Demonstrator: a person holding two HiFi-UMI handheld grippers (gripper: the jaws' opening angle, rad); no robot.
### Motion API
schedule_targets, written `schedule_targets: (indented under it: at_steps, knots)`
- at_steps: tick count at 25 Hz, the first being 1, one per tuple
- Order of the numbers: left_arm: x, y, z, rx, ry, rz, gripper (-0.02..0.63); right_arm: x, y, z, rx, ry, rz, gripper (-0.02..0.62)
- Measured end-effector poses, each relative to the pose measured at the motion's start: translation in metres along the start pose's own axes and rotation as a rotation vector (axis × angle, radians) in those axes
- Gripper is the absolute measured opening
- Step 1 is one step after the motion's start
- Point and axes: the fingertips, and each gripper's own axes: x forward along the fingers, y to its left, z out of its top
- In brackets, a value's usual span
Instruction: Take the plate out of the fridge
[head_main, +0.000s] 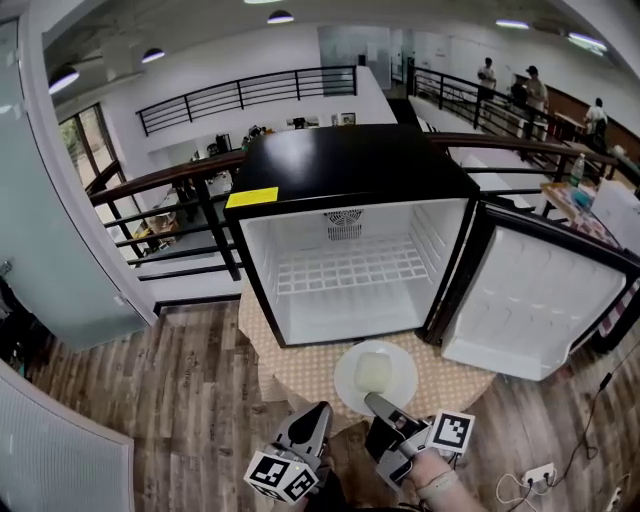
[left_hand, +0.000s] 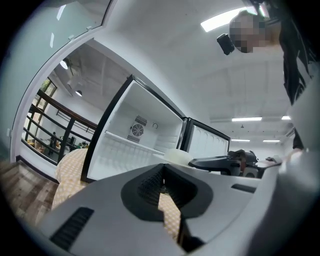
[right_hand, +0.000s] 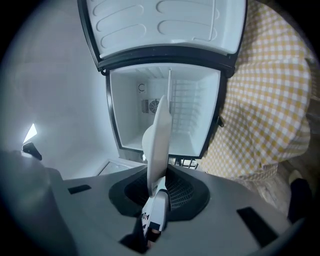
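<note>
- Here, the plate (head_main: 375, 378) is white and round, with a paler squarish middle. It is over the checked table (head_main: 300, 372), just outside the open fridge (head_main: 350, 165), with its near rim pinched by the right gripper (head_main: 374, 402).
- The right gripper view shows it edge-on only, so its top face is hidden there.
- One plate, one fridge, two grippers. The left gripper (head_main: 312, 425) has its jaws pressed together on nothing.

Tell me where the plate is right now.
Head view, bottom centre: the plate is outside the open fridge, above the checked tablecloth in front of it, its near rim clamped by the right gripper.
</note>
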Motion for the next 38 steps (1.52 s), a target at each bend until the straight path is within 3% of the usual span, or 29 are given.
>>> schedule_targets:
  at_steps: [14,28,38]
  knots:
    - [-0.036,-0.056,-0.02,0.012,-0.009,0.012,0.008,-0.056,0.003,-0.028,-0.015,0.051,0.009,0.072]
    - [-0.056,-0.037,-0.003,0.016,-0.008,0.003,0.008,-0.045,0.005,-0.058,0.015,0.039,0.006,0.072]
    - [-0.078,-0.019,0.014,0.016,-0.011,-0.006,0.008,-0.034,0.009,-0.078,-0.029,0.023,0.004,0.072]
